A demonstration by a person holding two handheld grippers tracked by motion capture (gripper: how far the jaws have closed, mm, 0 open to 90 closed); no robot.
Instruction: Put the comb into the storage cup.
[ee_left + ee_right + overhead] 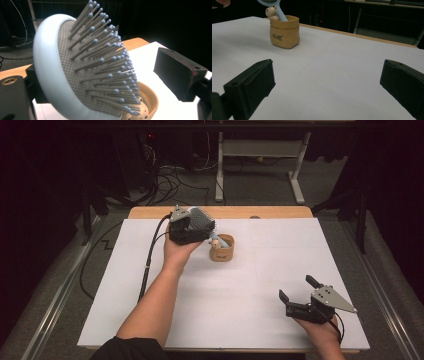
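A pale blue hairbrush (200,217) with grey ball-tipped bristles (105,60) stands tilted, its handle (280,13) down in a small tan pot (222,251) at the table's far middle. A beige figure (271,11) also sits in the pot (284,32). My left gripper (200,226) is around the brush head. In the left gripper view the brush's back rests by one jaw, and the other jaw stands clear of the bristle tips. My right gripper (297,288) rests open near the front right, with bare white sheet between its jaws (327,77).
A white sheet (280,255) covers the table, and a strip of wood (270,212) shows at the far edge. Behind the table are floor cables (170,185) and a white desk frame (260,150). A black cable (150,255) trails from the left gripper.
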